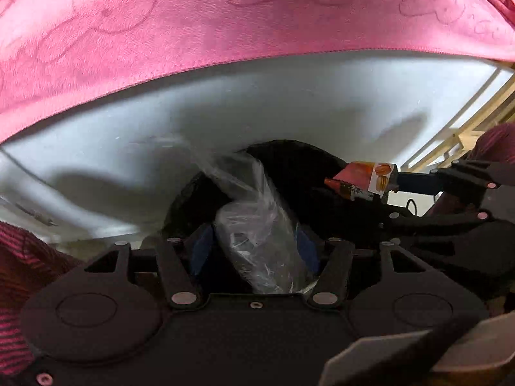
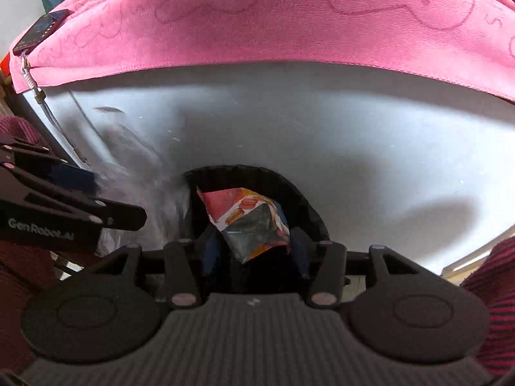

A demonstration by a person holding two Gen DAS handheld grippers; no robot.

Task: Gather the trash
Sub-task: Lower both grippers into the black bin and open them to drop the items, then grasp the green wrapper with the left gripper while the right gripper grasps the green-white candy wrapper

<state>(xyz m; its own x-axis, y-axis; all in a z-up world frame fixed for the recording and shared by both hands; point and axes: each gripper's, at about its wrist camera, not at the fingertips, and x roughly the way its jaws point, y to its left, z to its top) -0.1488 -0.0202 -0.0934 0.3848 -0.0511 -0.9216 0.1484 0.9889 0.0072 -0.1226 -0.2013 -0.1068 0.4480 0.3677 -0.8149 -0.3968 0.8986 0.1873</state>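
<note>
A crumpled clear plastic bag stands between the blue pads of my left gripper, whose jaws are apart and do not visibly press it. Under it gapes a black trash bin. A pink-and-orange snack wrapper hangs between the parted fingers of my right gripper, over the same bin. From the left wrist view, the right gripper sits at the right with the wrapper at its upper fingertip. The left gripper shows at the left of the right wrist view, blurred plastic beyond it.
A white panel rises behind the bin, with a pink patterned cloth draped over its top. A dark phone-like device lies on the cloth's left corner. Striped dark-red sleeves flank both grippers. Wooden slats show at the right.
</note>
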